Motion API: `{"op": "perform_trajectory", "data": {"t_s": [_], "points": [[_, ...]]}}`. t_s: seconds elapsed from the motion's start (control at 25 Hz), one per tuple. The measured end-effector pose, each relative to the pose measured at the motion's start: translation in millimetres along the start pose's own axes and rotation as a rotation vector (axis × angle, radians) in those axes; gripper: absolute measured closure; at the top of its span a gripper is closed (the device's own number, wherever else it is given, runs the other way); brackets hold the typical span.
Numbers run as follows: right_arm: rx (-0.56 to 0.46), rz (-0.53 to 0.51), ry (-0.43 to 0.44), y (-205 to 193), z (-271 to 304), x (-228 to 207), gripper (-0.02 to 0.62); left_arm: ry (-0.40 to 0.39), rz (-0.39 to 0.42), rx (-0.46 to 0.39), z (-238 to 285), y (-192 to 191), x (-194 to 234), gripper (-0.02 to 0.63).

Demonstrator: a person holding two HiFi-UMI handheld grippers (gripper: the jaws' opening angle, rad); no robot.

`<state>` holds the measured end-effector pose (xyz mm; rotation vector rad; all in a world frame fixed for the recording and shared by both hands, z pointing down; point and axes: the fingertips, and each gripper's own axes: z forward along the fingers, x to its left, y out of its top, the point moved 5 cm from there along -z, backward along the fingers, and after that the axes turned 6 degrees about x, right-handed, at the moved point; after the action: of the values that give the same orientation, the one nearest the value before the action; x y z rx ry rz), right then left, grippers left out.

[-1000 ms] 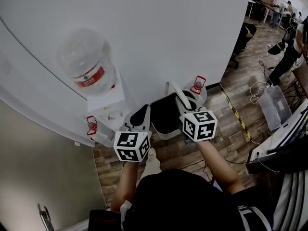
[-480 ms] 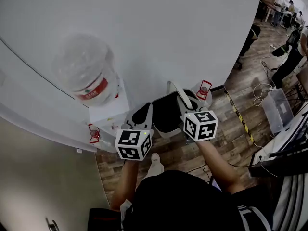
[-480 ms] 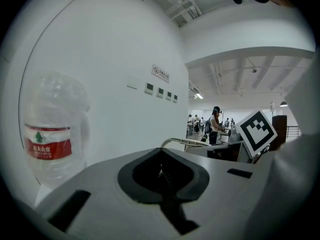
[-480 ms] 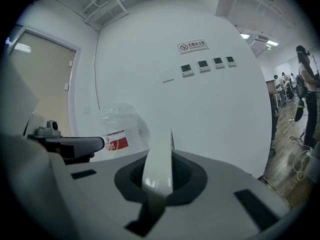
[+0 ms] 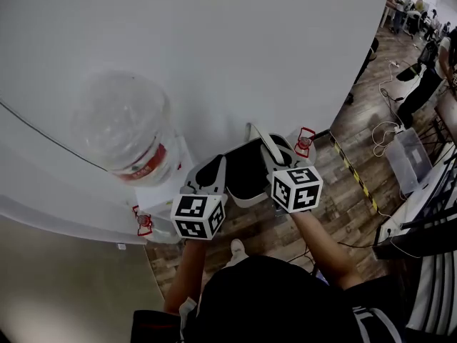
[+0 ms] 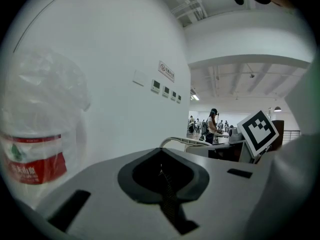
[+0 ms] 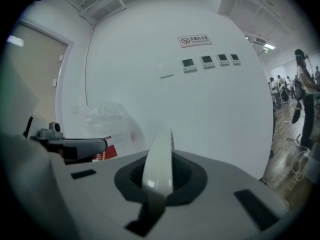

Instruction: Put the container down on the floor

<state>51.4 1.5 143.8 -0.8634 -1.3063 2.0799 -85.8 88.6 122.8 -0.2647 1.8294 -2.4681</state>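
The container (image 5: 245,168) is a white bin with a dark inside, hanging above the wooden floor near the wall. Its white hoop handle (image 5: 261,138) runs up into my right gripper (image 5: 280,164), which is shut on it; in the right gripper view the handle (image 7: 159,159) crosses between the closed jaws. My left gripper (image 5: 208,179) sits against the bin's left side with its jaws shut and nothing between them (image 6: 161,173). From the left gripper view the handle's arc (image 6: 181,141) and the right gripper's marker cube (image 6: 258,131) show to the right.
A water dispenser with a big clear bottle (image 5: 127,128) stands at the left against the white wall. Small red-capped bottles (image 5: 305,141) (image 5: 145,222) lie on the floor. A yellow-black floor strip (image 5: 350,168), cables, a clear box (image 5: 405,156) and people lie to the right.
The head view has shifted: the big bottle and dispenser have drifted lower and look larger. Both grippers and the bin keep the same places relative to each other.
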Motion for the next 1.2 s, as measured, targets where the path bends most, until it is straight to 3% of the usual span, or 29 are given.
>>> {"op": "perform_trajectory", "data": {"t_s": [0.56, 0.72, 1.2], "points": [[0.023, 0.000, -0.077, 14, 55, 18, 0.566, -0.106, -0.011, 0.020, 19, 6, 62, 0.591], [0.032, -0.008, -0.089, 12, 67, 25, 0.566, -0.147, 0.012, 0.028, 21, 4, 69, 0.591], [0.061, 0.023, -0.096, -1, 80, 30, 0.566, -0.175, -0.006, 0.057, 27, -9, 79, 0.591]]}}
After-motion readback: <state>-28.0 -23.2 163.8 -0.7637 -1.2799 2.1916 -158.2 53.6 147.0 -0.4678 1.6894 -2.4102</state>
